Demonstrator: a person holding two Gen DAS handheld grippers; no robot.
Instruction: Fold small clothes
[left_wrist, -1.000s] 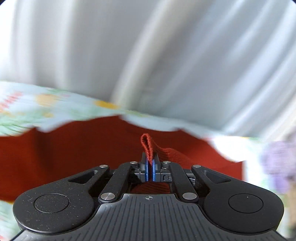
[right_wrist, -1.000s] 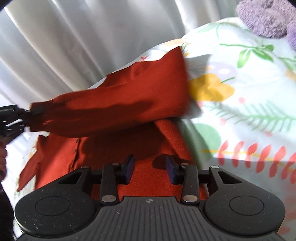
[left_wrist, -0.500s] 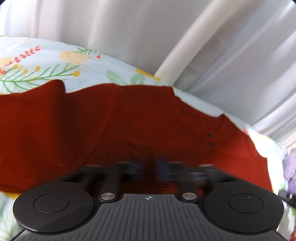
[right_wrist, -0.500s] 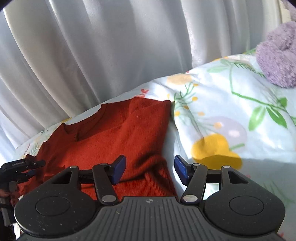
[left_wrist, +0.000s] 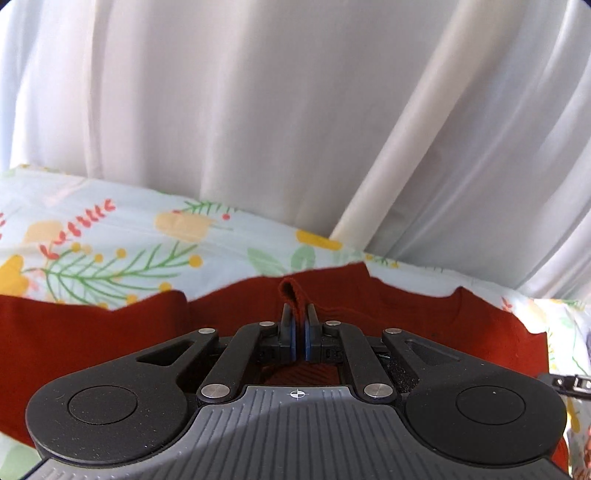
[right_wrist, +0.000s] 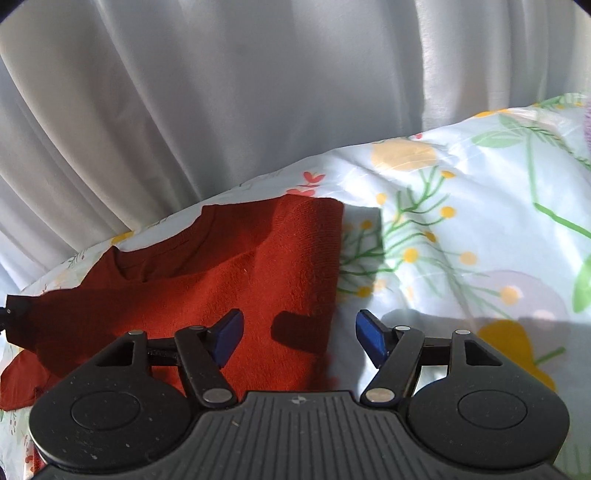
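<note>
- The red knit sweater (right_wrist: 258, 273) lies on the bed's floral sheet (right_wrist: 461, 229), close to the pale curtain (right_wrist: 221, 92) behind it. In the right wrist view its neckline faces the curtain and its right side ends in a straight, tidy edge — it looks as though that side is already folded in, though I cannot be sure.
- The left gripper (left_wrist: 297, 325) has its fingers pressed together on a small fold of the red knit, which pokes up as a narrow loop between the blue pads (left_wrist: 291, 334). Which part of the garment this is — cuff, hem or a pinch of the body — the left wrist view does not show.
- The right gripper (right_wrist: 299, 332) stands wide open with nothing in it, hovering low over the sweater's right edge; one blue pad sits above the knit, the other above the bare sheet.
- Handling, as a judgement: the sweater is light, soft and fully limp, so it will drape and sag from any single pinch point. The ribbed knit should grip well against the pads — little risk of slipping, but it can stretch if tugged hard.
- Best holds are likely the firmer edges: hem, cuff, shoulder seam or neckline, taking both layers where it is doubled.
- The sheet is also soft and loose, so a low pinch could catch it along with the knit; lifting slightly before carrying the fold across would keep the layers from dragging.
</note>
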